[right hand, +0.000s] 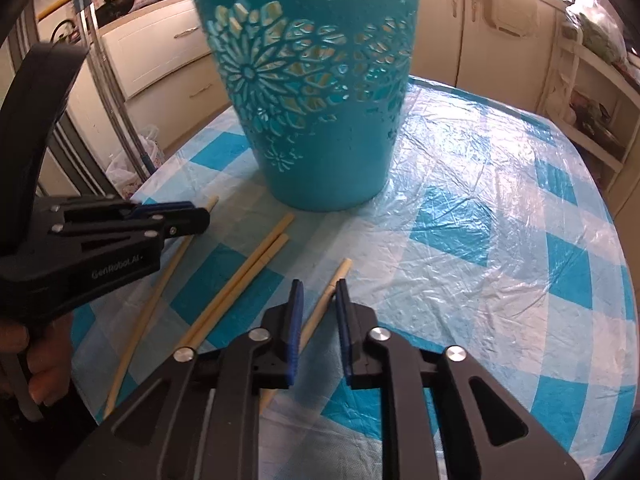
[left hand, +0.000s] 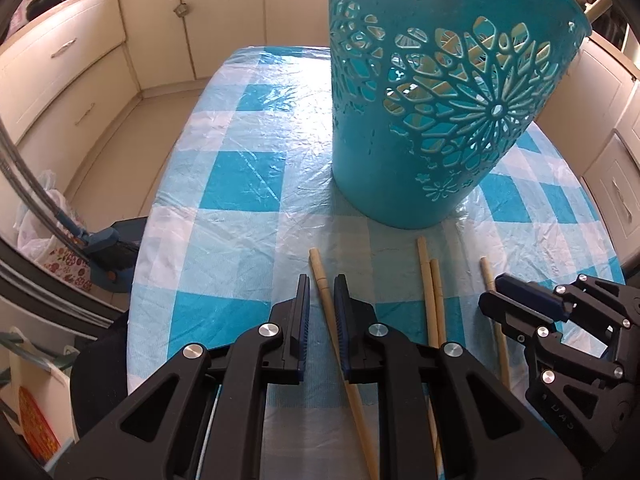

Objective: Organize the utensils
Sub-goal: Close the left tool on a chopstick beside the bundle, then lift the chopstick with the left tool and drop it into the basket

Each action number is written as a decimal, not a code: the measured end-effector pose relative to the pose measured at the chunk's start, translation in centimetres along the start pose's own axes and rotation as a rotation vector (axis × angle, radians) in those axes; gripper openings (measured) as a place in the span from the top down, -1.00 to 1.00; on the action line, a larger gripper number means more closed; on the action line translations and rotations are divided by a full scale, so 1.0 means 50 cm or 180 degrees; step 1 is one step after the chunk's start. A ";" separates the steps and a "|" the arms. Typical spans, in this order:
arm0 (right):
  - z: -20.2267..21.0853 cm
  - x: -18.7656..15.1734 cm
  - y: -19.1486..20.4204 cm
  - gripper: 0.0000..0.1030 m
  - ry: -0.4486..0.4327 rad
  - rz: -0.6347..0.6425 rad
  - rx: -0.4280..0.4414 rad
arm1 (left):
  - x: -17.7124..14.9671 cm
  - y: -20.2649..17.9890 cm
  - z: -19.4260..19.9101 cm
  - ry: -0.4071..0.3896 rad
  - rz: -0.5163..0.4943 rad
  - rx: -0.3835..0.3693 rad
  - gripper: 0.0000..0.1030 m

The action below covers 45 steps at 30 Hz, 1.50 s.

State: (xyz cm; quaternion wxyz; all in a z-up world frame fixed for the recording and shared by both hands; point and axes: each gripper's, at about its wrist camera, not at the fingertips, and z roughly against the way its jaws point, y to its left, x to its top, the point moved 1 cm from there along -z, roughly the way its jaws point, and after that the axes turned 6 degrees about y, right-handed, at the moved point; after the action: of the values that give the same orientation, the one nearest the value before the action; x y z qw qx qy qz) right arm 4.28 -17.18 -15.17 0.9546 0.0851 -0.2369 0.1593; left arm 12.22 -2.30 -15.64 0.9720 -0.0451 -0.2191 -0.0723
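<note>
Pinching one chopstick [left hand: 325,292] between nearly closed pads, the left gripper [left hand: 322,308] works at 6 o'clock of the teal basket [left hand: 420,128] on the checked counter [left hand: 240,184]. From the right wrist, the right gripper [right hand: 318,308] clamps another chopstick [right hand: 334,280]; lifting each level should avoid nudging the loose pair [right hand: 256,256] at 10 o'clock.

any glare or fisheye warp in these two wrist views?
Left wrist: heavy barrel warp, cabinets bow; mild sheen on the tablecloth; teal basket sharp. Right wrist: strong window glare on the tablecloth, blown-out top right; basket slightly soft.
</note>
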 end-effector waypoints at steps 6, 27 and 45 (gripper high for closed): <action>-0.003 0.009 -0.030 0.78 0.0052 -0.0118 -0.0019 | 0.017 0.014 -0.006 0.0155 -0.0133 -0.0165 0.78; -0.005 0.001 -0.032 0.64 -0.0058 -0.0108 0.0018 | 0.017 0.004 0.026 0.0104 -0.0219 -0.0202 0.90; 0.000 -0.002 -0.049 0.62 -0.0076 -0.0203 0.0141 | 0.124 -0.015 0.431 -0.1663 -0.0119 -0.1119 0.90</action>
State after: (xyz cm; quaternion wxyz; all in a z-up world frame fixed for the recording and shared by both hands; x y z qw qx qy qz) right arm 5.05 -19.47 -15.44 0.9542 0.1157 -0.2418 0.1330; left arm 8.62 -1.22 6.46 0.8586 -0.2254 -0.4464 -0.1129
